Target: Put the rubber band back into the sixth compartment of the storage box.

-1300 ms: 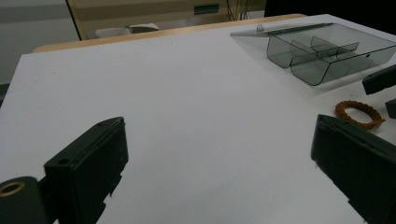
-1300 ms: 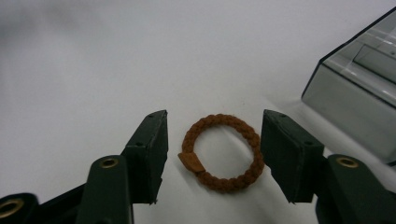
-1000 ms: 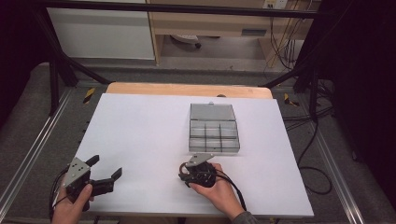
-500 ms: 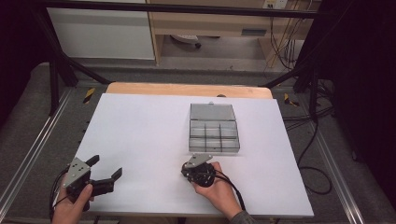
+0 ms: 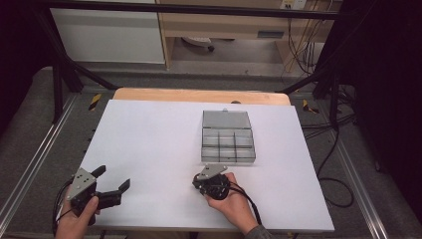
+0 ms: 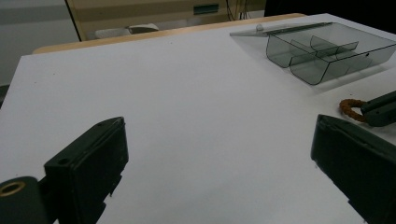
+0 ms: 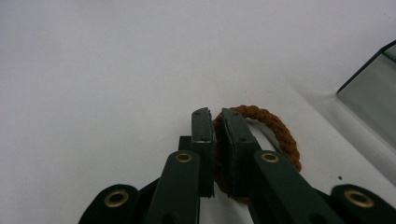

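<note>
Brown braided cord ring [image 7: 261, 140], a small loop of twisted fibre, lies flat on the white table sheet [image 5: 149, 144] just in front of the near edge of the smoky translucent plastic compartment box [image 5: 228, 144], on the person's side of it. The right gripper [image 7: 215, 114] is on it: in the right gripper view its two black jaws stand almost together, a thin slit between them, with one side of the ring's cord pinched there and the rest of the loop fanning out to the right of the jaws. From the left gripper view the ring [image 6: 351, 108] pokes out of the tip of that right gripper, low over the sheet. The box lies just beyond and to the right of the jaws, its hinged lid folded open and flat on the far side, so I judge the coming move to be a short carry forward over the box's near wall into one of the front cells.

The left gripper [image 5: 110, 180] is well apart from the box, toward the near left corner of the sheet, its jaws spread wide and holding nothing.
</note>
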Available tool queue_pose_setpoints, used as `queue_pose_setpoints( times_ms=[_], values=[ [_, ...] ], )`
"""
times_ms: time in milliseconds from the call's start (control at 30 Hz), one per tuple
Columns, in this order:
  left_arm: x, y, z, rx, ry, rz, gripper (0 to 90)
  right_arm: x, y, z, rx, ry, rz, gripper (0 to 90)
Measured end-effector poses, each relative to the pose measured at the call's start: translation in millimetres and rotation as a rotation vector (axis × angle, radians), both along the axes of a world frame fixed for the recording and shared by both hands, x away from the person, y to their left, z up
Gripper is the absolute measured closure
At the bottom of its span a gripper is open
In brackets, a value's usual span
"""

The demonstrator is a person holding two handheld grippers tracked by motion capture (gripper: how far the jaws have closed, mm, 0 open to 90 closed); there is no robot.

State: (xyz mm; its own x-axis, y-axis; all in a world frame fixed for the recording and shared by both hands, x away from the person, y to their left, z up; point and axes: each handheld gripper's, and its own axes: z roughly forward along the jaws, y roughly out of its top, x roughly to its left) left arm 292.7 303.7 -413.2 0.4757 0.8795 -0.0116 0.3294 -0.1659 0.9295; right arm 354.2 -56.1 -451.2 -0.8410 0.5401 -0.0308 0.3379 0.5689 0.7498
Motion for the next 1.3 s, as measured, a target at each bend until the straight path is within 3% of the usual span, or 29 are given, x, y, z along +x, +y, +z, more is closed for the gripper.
queue_pose_setpoints(
  times_ms=[1000,1300],
  values=[
    [0.2,0.5,0.0,-0.004,-0.003,0.007,4.2,0.2,-6.7,11.5,0.067,-0.023,-0.004,84.4],
    [0.4,0.3,0.3,-0.001,-0.002,0.003,4.2,-2.0,-9.1,28.2,0.113,-0.053,-0.001,84.4]
  ],
)
